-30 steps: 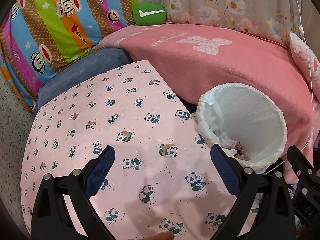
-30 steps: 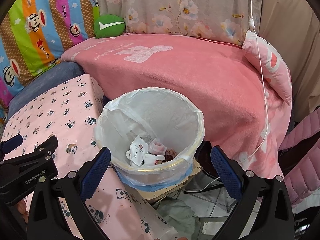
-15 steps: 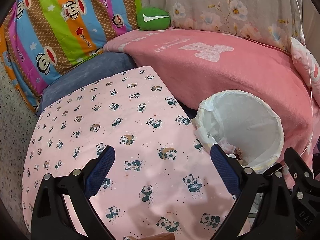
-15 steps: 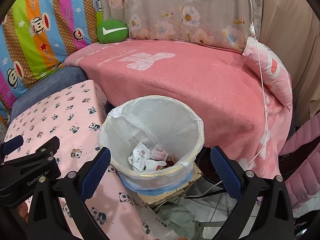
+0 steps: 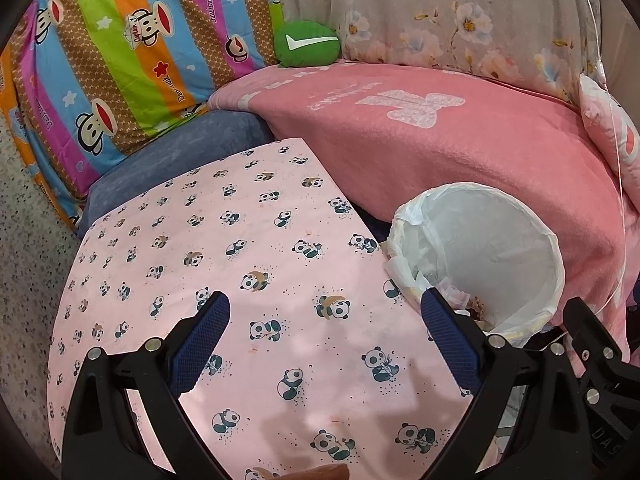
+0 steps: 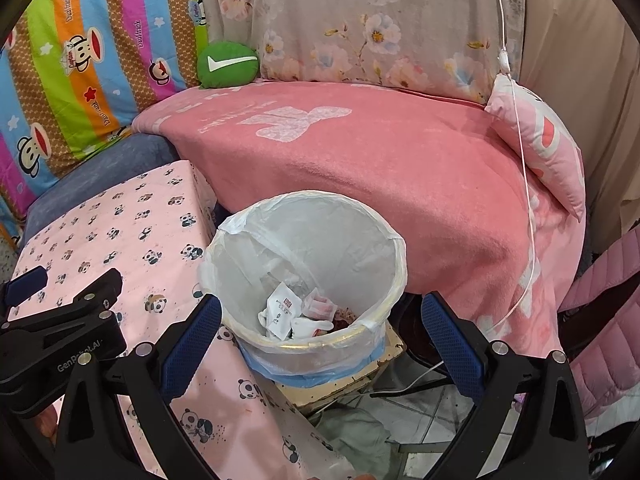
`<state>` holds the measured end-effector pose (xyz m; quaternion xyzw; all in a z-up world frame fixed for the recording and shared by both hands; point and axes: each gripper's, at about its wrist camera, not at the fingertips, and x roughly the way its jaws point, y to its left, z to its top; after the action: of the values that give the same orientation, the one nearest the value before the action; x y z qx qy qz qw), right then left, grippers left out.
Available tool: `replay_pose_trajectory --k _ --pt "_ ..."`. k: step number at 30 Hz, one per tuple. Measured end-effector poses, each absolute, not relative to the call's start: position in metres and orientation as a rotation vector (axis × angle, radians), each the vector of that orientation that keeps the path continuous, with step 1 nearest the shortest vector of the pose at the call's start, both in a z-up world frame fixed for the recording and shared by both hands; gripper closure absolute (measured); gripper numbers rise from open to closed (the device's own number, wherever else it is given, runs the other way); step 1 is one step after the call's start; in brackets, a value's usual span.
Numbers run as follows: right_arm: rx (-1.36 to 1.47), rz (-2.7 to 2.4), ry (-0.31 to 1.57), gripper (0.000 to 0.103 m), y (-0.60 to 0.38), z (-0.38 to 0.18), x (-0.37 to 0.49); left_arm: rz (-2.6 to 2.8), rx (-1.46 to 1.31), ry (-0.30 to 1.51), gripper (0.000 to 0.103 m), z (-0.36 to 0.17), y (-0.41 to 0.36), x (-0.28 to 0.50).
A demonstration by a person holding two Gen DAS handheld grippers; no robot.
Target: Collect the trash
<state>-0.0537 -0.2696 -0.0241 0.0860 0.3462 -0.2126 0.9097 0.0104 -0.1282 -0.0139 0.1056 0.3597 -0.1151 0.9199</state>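
Observation:
A round trash bin (image 6: pixel 384 248) lined with a white plastic bag stands beside the table; it also shows in the left wrist view (image 5: pixel 520 224). Crumpled white wrappers (image 6: pixel 288 312) lie at its bottom. My right gripper (image 6: pixel 320 324) is open and empty, above the bin's near rim. My left gripper (image 5: pixel 324 324) is open and empty over the pink panda-print tablecloth (image 5: pixel 240 248), left of the bin. The left gripper's body also shows in the right wrist view at the lower left.
A pink blanket (image 6: pixel 380 160) covers the sofa behind the bin. A green round cushion (image 6: pixel 226 65) and a striped monkey-print cloth (image 5: pixel 120 52) are at the back. A pink pillow (image 6: pixel 536 144) with a white cord (image 6: pixel 520 140) sits at right. The bin rests on a small stand (image 6: pixel 352 380) above tiled floor.
Both grippers have pulled back and risen slightly; the bin and table look a little farther away. Both stay open and empty.

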Motion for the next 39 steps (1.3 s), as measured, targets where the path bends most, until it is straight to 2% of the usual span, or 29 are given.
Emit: replay_pose_trajectory --k 39 --pt "0.188 -0.439 0.710 0.004 -0.2706 -0.0231 -0.0554 -0.225 0.213 0.737 0.011 -0.0133 -0.1255 0.0055"
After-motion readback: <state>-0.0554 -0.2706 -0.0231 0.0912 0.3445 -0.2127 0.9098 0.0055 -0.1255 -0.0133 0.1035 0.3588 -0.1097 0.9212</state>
